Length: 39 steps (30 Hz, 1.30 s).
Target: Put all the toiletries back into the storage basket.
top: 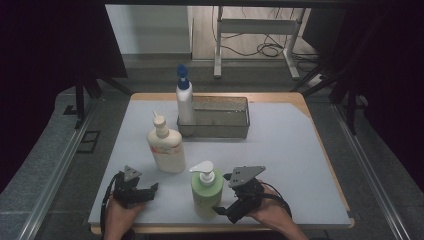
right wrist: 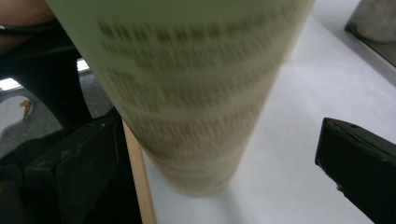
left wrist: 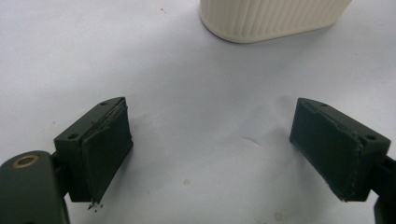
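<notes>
A green pump bottle (top: 206, 194) with a white pump stands near the front edge of the white mat (top: 285, 165). My right gripper (top: 221, 210) is open just to its right. In the right gripper view the bottle (right wrist: 196, 93) looms blurred between the two spread jaws of the right gripper (right wrist: 219, 158), which are not pressed on it. A cream bottle (top: 166, 150) stands further back to the left. My left gripper (top: 152, 189) lies open on the mat in front of it. The left gripper (left wrist: 210, 144) holds nothing, with the ribbed base of the cream bottle (left wrist: 271, 18) ahead.
A white bottle with a blue cap (top: 184, 100) stands at the left end of a clear rectangular bin (top: 215, 132) at the back of the mat. The wooden table edge (right wrist: 142, 186) runs close under the green bottle. Bare mat lies to the right.
</notes>
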Available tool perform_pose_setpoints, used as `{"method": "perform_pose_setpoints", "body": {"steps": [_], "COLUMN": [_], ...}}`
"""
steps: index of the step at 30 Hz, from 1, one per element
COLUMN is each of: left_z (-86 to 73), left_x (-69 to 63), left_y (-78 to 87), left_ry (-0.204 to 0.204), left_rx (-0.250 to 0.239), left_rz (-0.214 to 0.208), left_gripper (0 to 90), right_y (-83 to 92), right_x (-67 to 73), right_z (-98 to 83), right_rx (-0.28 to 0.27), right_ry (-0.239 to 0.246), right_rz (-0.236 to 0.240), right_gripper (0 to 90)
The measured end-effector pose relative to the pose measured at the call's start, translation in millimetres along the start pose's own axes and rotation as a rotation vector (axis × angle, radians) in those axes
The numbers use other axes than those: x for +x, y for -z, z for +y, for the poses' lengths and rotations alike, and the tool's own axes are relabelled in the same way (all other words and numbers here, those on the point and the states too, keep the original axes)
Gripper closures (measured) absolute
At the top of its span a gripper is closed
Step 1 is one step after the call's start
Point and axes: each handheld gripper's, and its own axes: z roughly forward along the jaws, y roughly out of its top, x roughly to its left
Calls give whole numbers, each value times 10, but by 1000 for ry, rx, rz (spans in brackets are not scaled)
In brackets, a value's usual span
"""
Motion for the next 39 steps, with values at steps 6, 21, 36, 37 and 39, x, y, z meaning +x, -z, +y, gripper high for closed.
{"method": "perform_pose_setpoints", "body": {"steps": [6, 21, 36, 37, 39], "left_z": [0, 0, 1, 1, 1], "left_x": [0, 0, 0, 0, 0], "left_y": [0, 0, 0, 0, 0], "left_ry": [0, 0, 0, 0, 0], "left_rx": [0, 0, 0, 1, 1], "left_rz": [0, 0, 0, 0, 0], "left_gripper": [120, 120, 119, 120, 120], "right_y": [-47, -168, -175, -174, -171], "right_x": [40, 78, 104, 106, 109], "right_z": [95, 259, 322, 326, 331], "right_rx": [-10, -46, -43, -39, -36], "right_ry": [14, 26, 31, 27, 20], "right_rz": [16, 36, 10, 5, -5], "right_gripper": [0, 53, 114, 115, 116]}}
